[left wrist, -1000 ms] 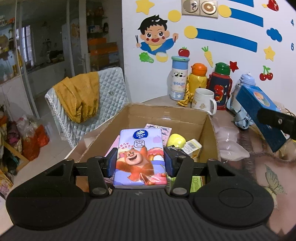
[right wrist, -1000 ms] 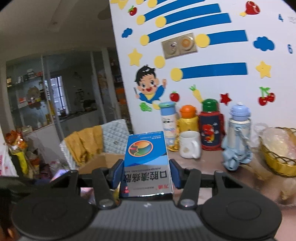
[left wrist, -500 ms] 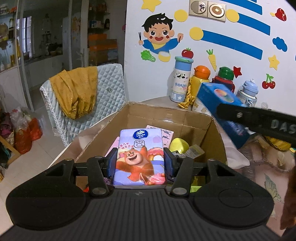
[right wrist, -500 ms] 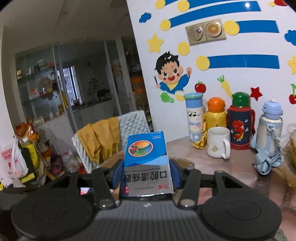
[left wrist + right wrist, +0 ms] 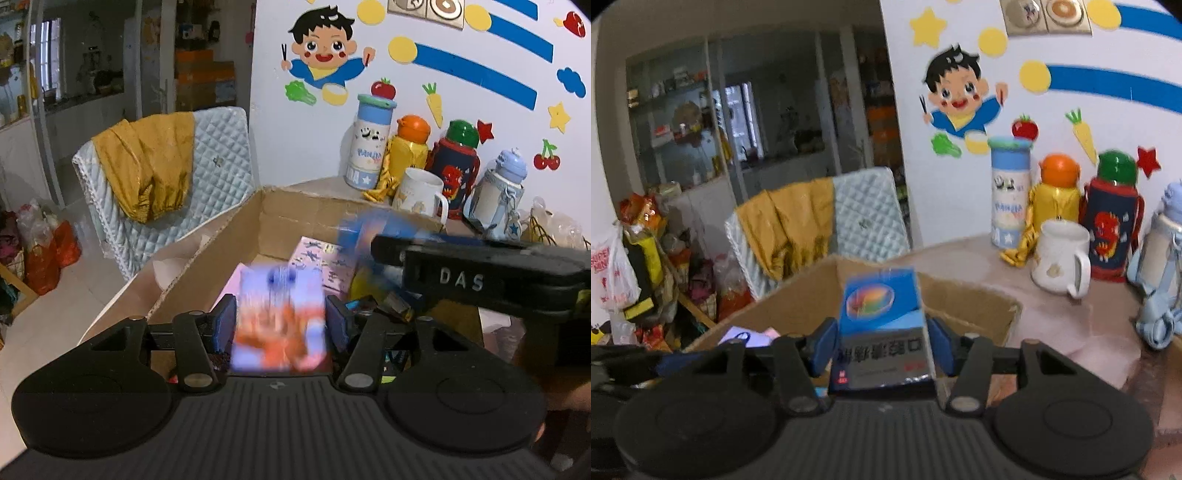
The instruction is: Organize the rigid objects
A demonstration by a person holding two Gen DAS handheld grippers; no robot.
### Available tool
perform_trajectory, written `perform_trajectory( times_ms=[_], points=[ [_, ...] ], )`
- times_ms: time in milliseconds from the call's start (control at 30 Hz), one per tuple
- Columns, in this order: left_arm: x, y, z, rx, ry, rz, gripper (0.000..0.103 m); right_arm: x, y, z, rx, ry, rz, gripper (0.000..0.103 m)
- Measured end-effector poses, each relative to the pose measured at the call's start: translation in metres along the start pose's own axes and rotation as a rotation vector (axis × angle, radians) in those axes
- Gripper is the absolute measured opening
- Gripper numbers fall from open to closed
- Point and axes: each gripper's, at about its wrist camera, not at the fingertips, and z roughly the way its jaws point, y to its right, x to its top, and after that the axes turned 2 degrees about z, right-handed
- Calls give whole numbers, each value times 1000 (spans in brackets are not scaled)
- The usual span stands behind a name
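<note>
A purple tissue pack (image 5: pixel 280 321) with a cartoon bear is smeared by motion between the pads of my left gripper (image 5: pixel 281 318). Its jaws are opening, and a gap shows on each side of the pack. Under it is the open cardboard box (image 5: pixel 207 266). My right gripper (image 5: pixel 882 341) is over the same cardboard box (image 5: pixel 967 299), jaws opening, both pads standing off the blue and silver medicine carton (image 5: pixel 882 325) between them. In the left wrist view the right gripper (image 5: pixel 480 280) reaches in from the right with the blurred blue carton (image 5: pixel 362 236).
The box holds a sticker sheet (image 5: pixel 325 262), something yellow and small packets. On the table behind it stand a panda tin (image 5: pixel 369 140), several water bottles, a white mug (image 5: pixel 421 194) and a wire basket (image 5: pixel 546 225). A quilted chair (image 5: pixel 207 184) with a yellow cloth stands left.
Both grippers have opened off their loads; the tissue pack and the carton are blurred and slipping down. The right gripper has swung left over the box, in front of the left one.
</note>
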Motion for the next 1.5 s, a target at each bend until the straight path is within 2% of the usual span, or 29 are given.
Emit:
perform_trajectory(
  times_ms=[67, 100, 167, 233, 367, 533, 733, 933, 1033, 1500],
  points=[
    [1, -3, -2, -10, 9, -14, 97, -2, 3, -6, 3, 19, 33, 65],
    [1, -4, -3, -10, 15, -21, 100, -2, 3, -12, -3, 42, 43, 68],
    [1, -4, -5, 6, 32, -15, 103, -1, 2, -26, -60, 97, 47, 80],
    [1, -5, -8, 25, 43, -17, 103, -1, 0, -43, -119, 152, 32, 81],
    [1, -8, -19, 12, 71, -49, 103, -4, -3, -68, -209, 220, 7, 98],
    [-1, -2, -33, 33, 101, 6, 103, -12, -1, -87, -278, 244, 0, 102],
    [-12, 5, -46, 45, 101, 56, 103, -29, -3, -104, -291, 245, 49, 102],
    [-25, -3, -64, 54, 90, 51, 103, -47, -10, -112, -269, 209, 85, 102],
    [-32, -8, -75, 36, 90, 35, 103, -54, -18, -115, -243, 192, 89, 102],
    [-66, -9, -118, 67, 69, 36, 103, -83, -46, -148, -196, 192, 38, 102]
  ],
)
